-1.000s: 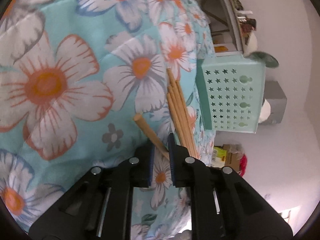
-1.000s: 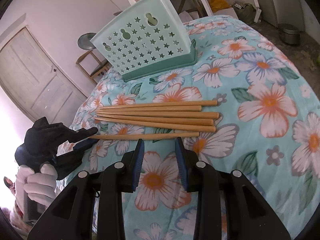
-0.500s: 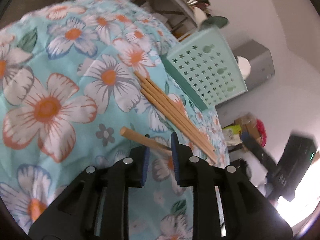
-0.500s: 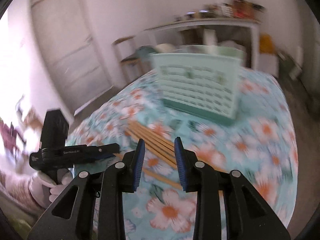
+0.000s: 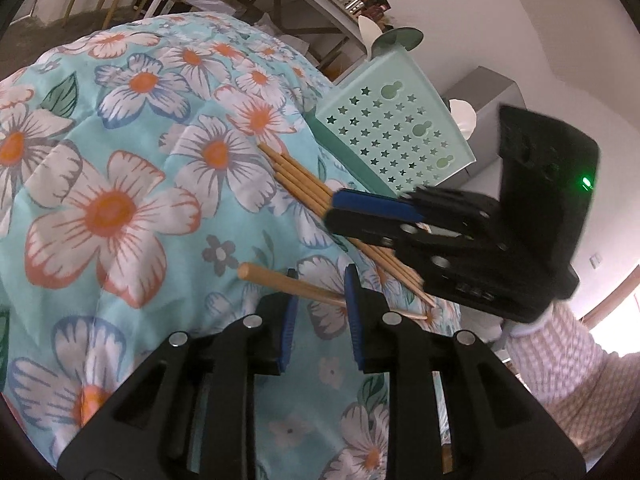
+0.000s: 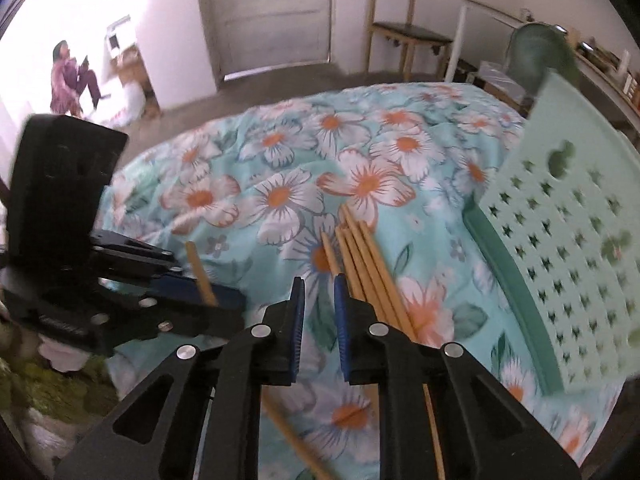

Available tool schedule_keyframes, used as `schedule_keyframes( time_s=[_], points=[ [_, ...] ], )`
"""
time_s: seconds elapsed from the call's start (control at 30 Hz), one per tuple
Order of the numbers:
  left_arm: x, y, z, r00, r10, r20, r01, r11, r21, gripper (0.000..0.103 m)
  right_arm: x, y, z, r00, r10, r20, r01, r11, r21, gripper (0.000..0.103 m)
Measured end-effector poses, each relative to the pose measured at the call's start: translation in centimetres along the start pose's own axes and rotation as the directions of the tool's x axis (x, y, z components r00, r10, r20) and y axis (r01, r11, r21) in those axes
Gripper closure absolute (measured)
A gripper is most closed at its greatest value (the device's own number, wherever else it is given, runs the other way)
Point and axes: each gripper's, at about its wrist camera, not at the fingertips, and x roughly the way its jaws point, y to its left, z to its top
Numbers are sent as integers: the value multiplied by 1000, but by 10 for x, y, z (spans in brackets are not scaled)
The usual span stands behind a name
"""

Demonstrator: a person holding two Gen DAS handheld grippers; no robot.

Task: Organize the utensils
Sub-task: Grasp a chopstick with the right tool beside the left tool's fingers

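Floral quilt point(image 5: 192, 92): L hand-held gripper point(image 5: 320, 282) pinching chopstick point(image 5: 266, 277); R hand-held gripper point(image 6: 318, 285) closing, empty

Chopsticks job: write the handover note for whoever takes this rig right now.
Left gripper: jaws hold one chopstick, lifted off the bedspread.
Right gripper: jaws closing at the near end of the other chopsticks; nothing clearly between them.
Those lie side by side next to the green basket.
Done: one stick picked up.
Left: collect the others, put all in the basket.
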Motion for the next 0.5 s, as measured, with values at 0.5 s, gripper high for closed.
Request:
schedule_keyframes(
  time_s=[0.5],
  points=[
    [0,-2,-3,1000,-2,13,2,999,33,78,31,1,12,996,-52,-68,46,996,-76,94]
  ],
)
